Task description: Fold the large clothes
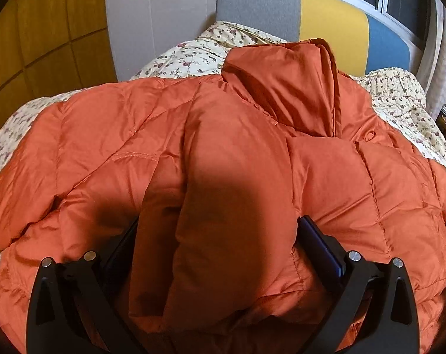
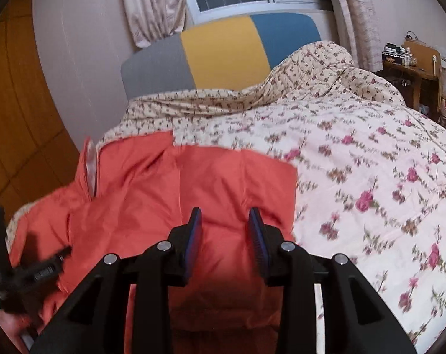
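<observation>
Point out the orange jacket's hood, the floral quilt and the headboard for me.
hood (image 1: 293, 88): left wrist view, middle of the folded hood.
floral quilt (image 2: 355, 177): right wrist view, open stretch right of the jacket.
headboard (image 2: 223, 53): right wrist view, its yellow middle panel.

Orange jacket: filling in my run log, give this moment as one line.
item: orange jacket on floral quilt | left tongs: clamped on puffy fold | right tongs: open, above jacket

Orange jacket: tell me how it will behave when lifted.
The jacket looks puffy and quilted, so probably light for its bulk. It drapes in soft folds over the quilt, so it likely flops. Its shiny shell may slip in a claw.
</observation>
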